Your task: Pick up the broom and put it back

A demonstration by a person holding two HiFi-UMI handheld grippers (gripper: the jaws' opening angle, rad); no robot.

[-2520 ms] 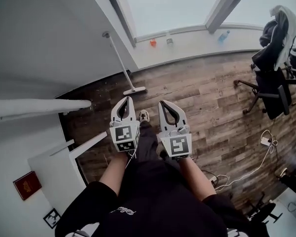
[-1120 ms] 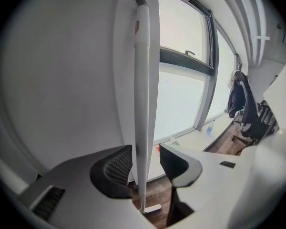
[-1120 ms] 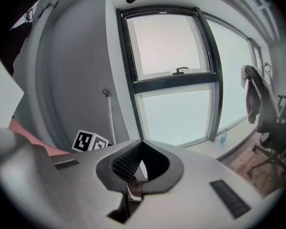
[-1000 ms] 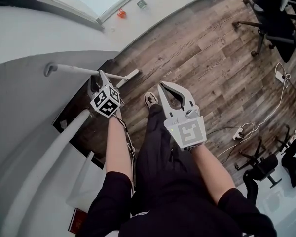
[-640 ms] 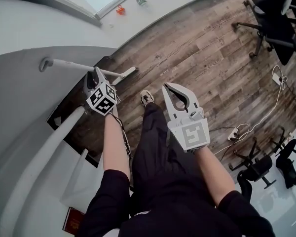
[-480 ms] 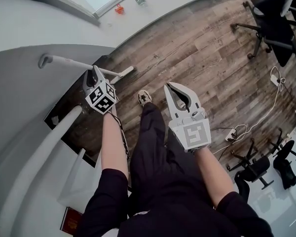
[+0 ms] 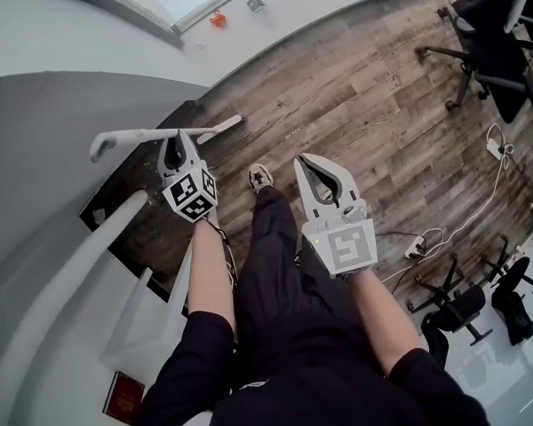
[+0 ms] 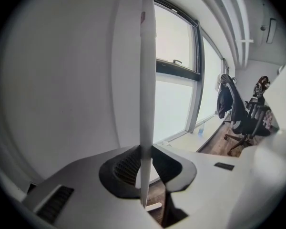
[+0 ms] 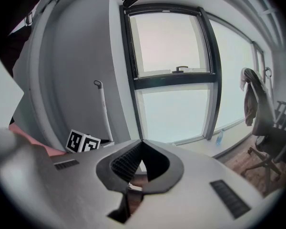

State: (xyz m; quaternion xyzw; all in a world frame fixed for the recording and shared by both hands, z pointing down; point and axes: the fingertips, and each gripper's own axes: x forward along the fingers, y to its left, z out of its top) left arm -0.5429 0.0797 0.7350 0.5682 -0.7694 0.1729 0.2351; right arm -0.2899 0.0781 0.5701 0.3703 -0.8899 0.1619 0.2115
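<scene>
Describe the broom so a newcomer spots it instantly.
Find the curved grey wall left of the wooden floor. By its foot is the broom, between the closing jaws of the left gripper. Unlike the thicker white rail nearby, it is thin, hook-tipped and flat-headed.

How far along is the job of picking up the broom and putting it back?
Done: the left gripper is at the broom. In hand: its jaws are closing with the broom's pole between them, pads on it. Left: lifting the broom and putting it back. The right gripper is shut and empty.
</scene>
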